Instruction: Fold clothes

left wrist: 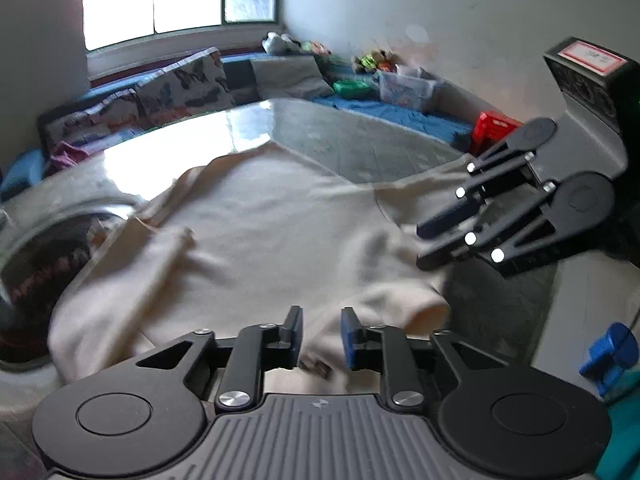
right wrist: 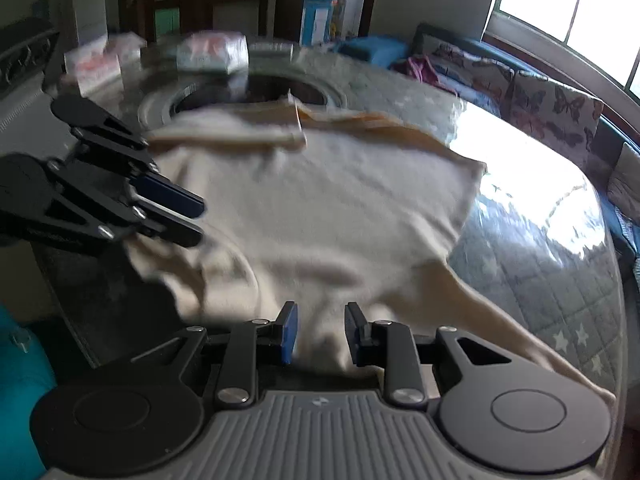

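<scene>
Both grippers, left gripper and right gripper, gape over cream shirt.

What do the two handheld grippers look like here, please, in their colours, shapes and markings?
The left gripper and right gripper match: a ribbed grey body with a small logo, two round black discs, black linkage arms with silver bolts, and flat fingers with blue pads. The right one's body, seen from the left camera, carries a red-bordered label. No cables or sleeves show.

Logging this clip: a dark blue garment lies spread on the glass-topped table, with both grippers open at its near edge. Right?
Not quite: the garment is cream, not dark blue, as both wrist views show. The rest holds: it lies spread on the glass-topped table, with the left gripper and right gripper open at its near edge.
</scene>
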A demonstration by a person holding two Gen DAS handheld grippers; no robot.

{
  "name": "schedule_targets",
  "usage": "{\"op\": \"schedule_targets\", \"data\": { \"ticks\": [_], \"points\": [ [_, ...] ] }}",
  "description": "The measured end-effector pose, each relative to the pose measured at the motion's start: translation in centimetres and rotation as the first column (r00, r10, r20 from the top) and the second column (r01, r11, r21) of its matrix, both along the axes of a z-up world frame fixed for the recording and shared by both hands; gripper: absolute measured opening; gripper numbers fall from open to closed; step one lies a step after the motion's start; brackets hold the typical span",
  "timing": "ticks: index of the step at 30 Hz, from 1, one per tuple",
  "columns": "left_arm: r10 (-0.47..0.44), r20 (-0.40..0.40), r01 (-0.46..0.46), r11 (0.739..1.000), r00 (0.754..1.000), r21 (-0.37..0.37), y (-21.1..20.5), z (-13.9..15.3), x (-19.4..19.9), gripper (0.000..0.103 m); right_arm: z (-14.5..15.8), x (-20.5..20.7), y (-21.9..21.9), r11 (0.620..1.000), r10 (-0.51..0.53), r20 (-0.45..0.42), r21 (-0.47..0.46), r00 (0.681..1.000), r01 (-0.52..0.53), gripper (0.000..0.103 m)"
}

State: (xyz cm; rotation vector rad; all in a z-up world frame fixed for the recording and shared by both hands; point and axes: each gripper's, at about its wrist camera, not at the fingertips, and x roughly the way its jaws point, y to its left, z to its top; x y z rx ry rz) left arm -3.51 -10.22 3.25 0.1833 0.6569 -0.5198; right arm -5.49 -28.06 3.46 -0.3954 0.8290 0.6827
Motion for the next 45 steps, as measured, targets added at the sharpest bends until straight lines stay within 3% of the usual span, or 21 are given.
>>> {"op": "schedule_targets", "data": {
  "ticks": [2,5,9,15,16,19,22,25,33,35,37,42,44,45],
  "points": [
    [0.014,0.012,-0.014,1.000,1.000,0.002,0.2,0.3,0.4,0.033,0.1,0.1,0.4,1.000,0.011,-0.003,0.019,1.000,-0.011,0.025],
    [0.111,0.050,-0.112,0.993,0.993,0.027,0.8,0.6,2.4,0.043,0.2,0.3,1.0,0.999,0.027,-0.007,0.047,1.000,-0.027,0.025],
    [0.204,0.082,-0.210,0.974,0.976,0.083,1.0,-0.1,5.5,0.046,0.0,0.5,1.7,0.997,0.045,-0.013,0.069,0.999,-0.044,0.025],
    [0.220,0.110,-0.237,0.956,0.969,0.176,0.8,-2.7,7.4,0.047,-0.6,0.7,1.8,0.996,0.042,-0.028,0.074,0.999,-0.040,0.029],
    [0.221,0.115,-0.238,0.956,0.968,0.171,1.0,-2.7,7.4,0.043,-0.6,0.7,1.9,0.996,0.044,-0.027,0.073,0.999,-0.042,0.030],
    [0.245,0.103,-0.259,0.954,0.964,0.152,2.0,-2.6,7.5,0.015,-0.7,0.7,2.0,0.997,0.046,-0.025,0.069,0.999,-0.044,0.031],
    [0.298,0.093,-0.307,0.945,0.950,0.111,3.7,-2.1,7.3,0.006,-0.7,0.7,2.1,0.997,0.045,-0.021,0.063,0.999,-0.044,0.033],
    [0.377,0.104,-0.383,0.922,0.920,0.046,6.5,-0.8,6.3,0.004,-0.7,0.7,2.2,0.997,0.044,-0.016,0.057,0.999,-0.043,0.034],
    [0.616,0.118,-0.605,0.788,0.779,-0.118,14.8,3.1,2.0,0.002,-0.7,0.7,2.5,0.998,0.046,-0.004,0.042,0.999,-0.046,0.036],
    [0.640,0.105,-0.626,0.767,0.761,-0.139,16.2,3.4,1.0,0.002,-0.7,0.8,2.5,0.998,0.044,-0.004,0.043,0.999,-0.043,0.038],
    [0.623,0.082,-0.610,0.780,0.778,-0.141,16.4,3.4,0.4,0.003,-0.7,0.8,2.5,0.998,0.038,-0.003,0.046,0.999,-0.038,0.039],
    [0.468,0.079,-0.464,0.883,0.880,-0.068,11.6,2.4,1.3,0.009,-0.7,0.8,2.5,0.999,0.030,-0.002,0.044,1.000,-0.030,0.042],
    [0.425,0.087,-0.423,0.905,0.901,-0.035,9.7,1.7,2.2,0.027,-0.8,0.9,2.5,0.999,0.022,-0.002,0.044,1.000,-0.022,0.045],
    [0.408,0.089,-0.408,0.913,0.909,-0.019,8.9,1.4,2.8,0.031,-0.8,0.9,2.4,0.999,0.019,-0.003,0.044,1.000,-0.019,0.045]
  ]
}}
